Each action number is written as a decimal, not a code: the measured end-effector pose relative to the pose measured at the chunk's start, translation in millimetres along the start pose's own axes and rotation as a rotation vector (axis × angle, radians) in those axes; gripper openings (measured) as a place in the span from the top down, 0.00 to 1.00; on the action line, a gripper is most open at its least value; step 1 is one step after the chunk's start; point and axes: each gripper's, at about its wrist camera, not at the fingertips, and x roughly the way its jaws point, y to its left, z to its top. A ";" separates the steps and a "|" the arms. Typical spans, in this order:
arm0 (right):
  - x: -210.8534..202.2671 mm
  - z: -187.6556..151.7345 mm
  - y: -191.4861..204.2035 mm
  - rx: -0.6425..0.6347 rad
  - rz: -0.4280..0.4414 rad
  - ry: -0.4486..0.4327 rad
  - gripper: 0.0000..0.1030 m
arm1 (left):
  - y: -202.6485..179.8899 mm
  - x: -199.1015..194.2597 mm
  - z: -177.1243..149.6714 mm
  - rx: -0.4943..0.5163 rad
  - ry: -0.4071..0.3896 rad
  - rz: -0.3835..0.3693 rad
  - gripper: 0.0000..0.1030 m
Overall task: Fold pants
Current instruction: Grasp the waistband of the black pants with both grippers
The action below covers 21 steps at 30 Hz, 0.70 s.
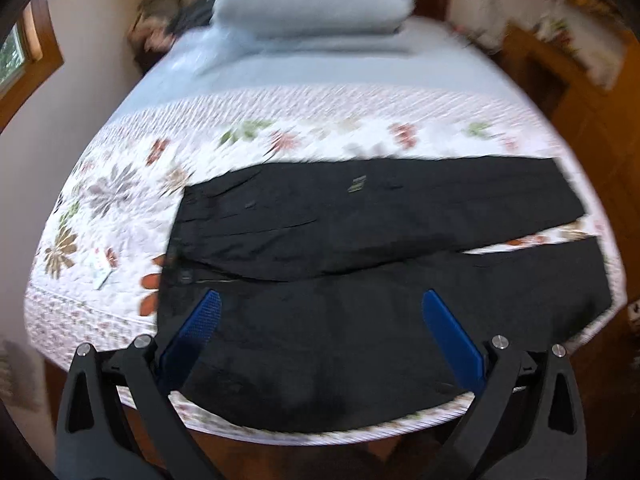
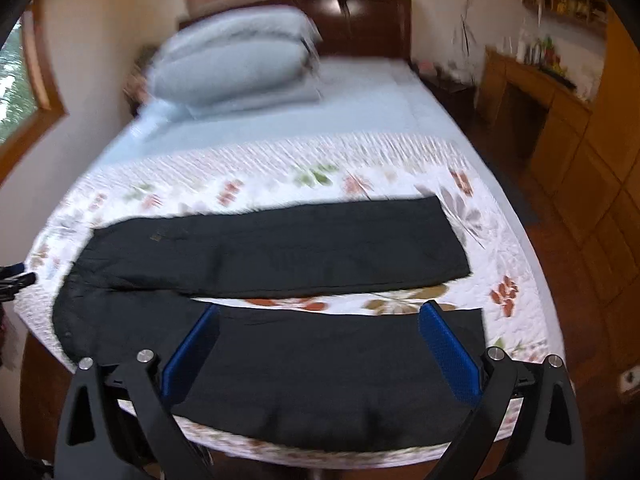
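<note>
- Both pairs of fingers are spread wide and hold nothing; my left gripper (image 1: 320,340) hangs over the near leg close to the waist, my right gripper (image 2: 318,350) over the same leg toward its cuff.
- Blue pads (image 1: 196,336) on the left fingers frame dark cloth without touching it, as far as I can tell through the blur.
- Black pants (image 1: 360,248) lie flat on the bed (image 1: 320,80), waist to the left, legs running right.
- Far leg (image 2: 280,248) and near leg (image 2: 340,368) part toward the cuffs, with a strip of quilt showing between them.
- Floral quilt (image 1: 120,200) covers the near half of the bed; the pants rest wholly on it, near leg along the near edge.
- Folded grey bedding (image 2: 236,64) sits at the far end by the headboard (image 2: 360,24).
- Wooden cabinets (image 2: 560,128) stand to the right.
</note>
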 end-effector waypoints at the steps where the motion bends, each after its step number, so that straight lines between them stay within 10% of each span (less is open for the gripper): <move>1: 21.7 18.9 -13.8 0.012 0.014 0.056 0.03 | 11.4 14.4 11.6 -0.021 0.044 -0.001 0.02; 9: 159.9 100.0 -94.9 0.116 -0.024 0.296 0.03 | 88.6 129.8 86.4 -0.176 0.286 -0.027 0.02; 13: 226.2 120.8 -134.0 0.177 -0.008 0.373 0.03 | 118.9 172.4 105.6 -0.273 0.374 -0.186 0.02; 21: 316.9 144.1 -180.0 0.182 0.058 0.413 0.03 | 187.3 225.7 132.0 -0.375 0.481 -0.098 0.02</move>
